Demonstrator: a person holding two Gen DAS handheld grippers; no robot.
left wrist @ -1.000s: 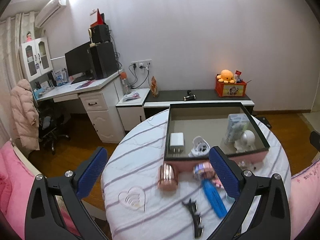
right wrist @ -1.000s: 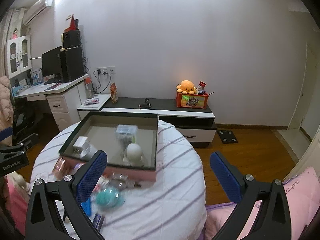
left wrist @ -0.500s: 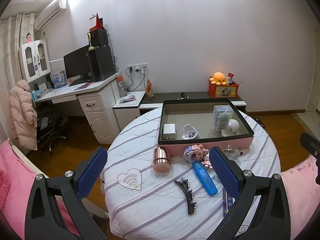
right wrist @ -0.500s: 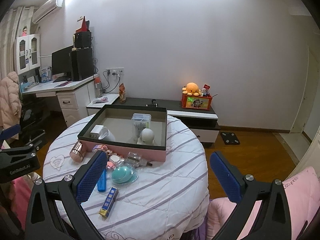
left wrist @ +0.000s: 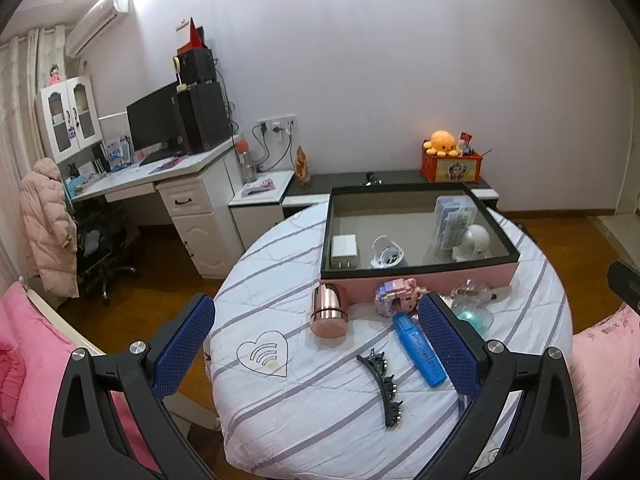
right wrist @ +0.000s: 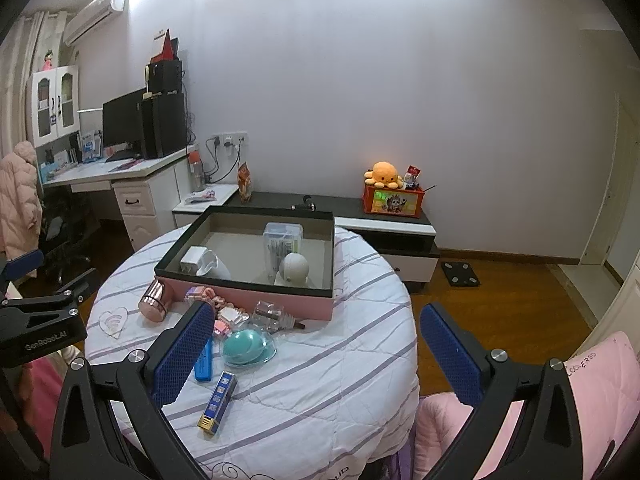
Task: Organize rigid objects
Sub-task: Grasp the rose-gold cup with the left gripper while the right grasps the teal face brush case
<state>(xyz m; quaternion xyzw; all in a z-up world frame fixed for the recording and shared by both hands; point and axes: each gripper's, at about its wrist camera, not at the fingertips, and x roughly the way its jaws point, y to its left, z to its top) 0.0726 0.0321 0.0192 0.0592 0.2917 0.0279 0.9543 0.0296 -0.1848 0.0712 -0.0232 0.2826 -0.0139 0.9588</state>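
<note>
Both grippers are hanging above the near edge of the round table covered in a white cloth with grey stripes (left wrist: 280, 412), and neither is holding anything. The left gripper (left wrist: 316, 334) is keeping its blue-padded fingers (left wrist: 182, 344) spread wide; lying between them in the left wrist view are the shiny rose-gold metal cylinder (left wrist: 329, 310) on its side, the black toothed hair clip (left wrist: 382, 380) and the blue plastic highlighter pen (left wrist: 420, 354), the pen's far end just beside the right-hand pad. The right gripper (right wrist: 316, 346) is likewise gaping, with the teal dome-shaped object (right wrist: 246, 346) and the clear glass bottle (right wrist: 272, 314) sitting between its fingers (right wrist: 182, 354), and the small blue-and-gold rectangular box (right wrist: 218, 398) lying nearer the camera.

Behind these things is standing the shallow pink box with a black rim (left wrist: 416, 276), already holding a white plug adapter (left wrist: 344, 250), a white rounded gadget (left wrist: 474, 240) and a clear plastic container (left wrist: 454, 218). A pink toy made of small bricks (left wrist: 396, 296) is touching its front wall.

Compared with half a second ago, both cameras are sitting slightly closer to the table, with the objects themselves lying where they were.

On the left gripper's black body, seen at the right wrist view's left edge, the lettering is reading "GenRobot.AI" (right wrist: 46, 340). The pink bedding (right wrist: 588, 364) is carrying dark stitched letters too cropped to read fully.
</note>
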